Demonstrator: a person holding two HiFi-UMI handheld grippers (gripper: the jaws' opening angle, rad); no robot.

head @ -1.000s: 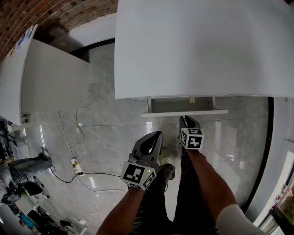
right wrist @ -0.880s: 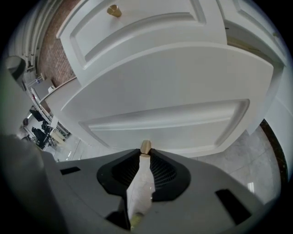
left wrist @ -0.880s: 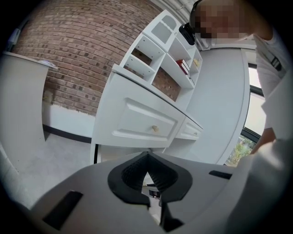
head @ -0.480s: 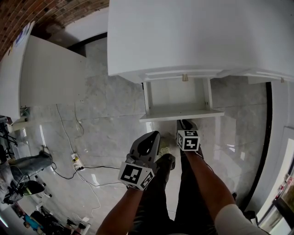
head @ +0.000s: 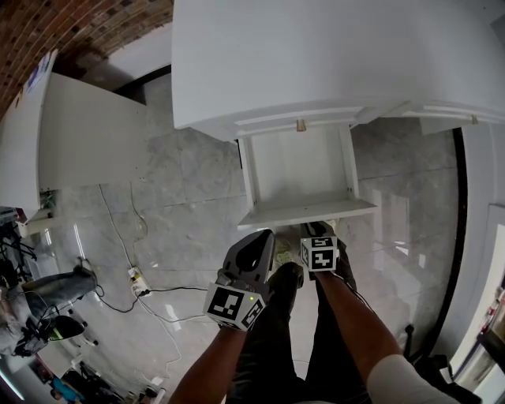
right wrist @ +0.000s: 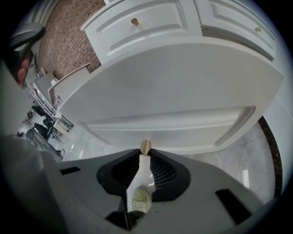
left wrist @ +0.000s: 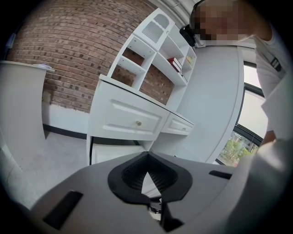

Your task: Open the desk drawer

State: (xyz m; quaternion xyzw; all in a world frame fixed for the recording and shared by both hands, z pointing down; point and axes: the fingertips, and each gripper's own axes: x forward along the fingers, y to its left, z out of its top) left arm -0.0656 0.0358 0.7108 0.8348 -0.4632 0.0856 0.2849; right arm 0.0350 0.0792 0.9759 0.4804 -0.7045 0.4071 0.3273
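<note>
The right tool [right wrist: 145, 152] pinched the small brass knob [right wrist: 145, 146] on the front of the drawer [head: 300, 177], its jaws closed on the knob's sides. The drawer stood pulled well out from under the white desk [head: 316, 55], its bare white bottom showing in the head view. The left tool [left wrist: 147, 155], jaws pressed together at the tips and holding nothing, hung just off the drawer's front left corner without touching it. Below the drawer's front edge were the person's dark trouser legs [head: 268, 347] and a pale shoe [right wrist: 141, 199], the shoe seen through the gap behind the right tool's tips. Above the drawer, a second knob [head: 301, 125] marked a closed drawer front in the desk's edge. Grey marble floor [head: 181, 189] spread left of the drawer, with a power strip [head: 134, 280] and thin cables lying on it. Farther left stood another white unit [head: 87, 134], with a brick wall [head: 79, 24] behind it.
</note>
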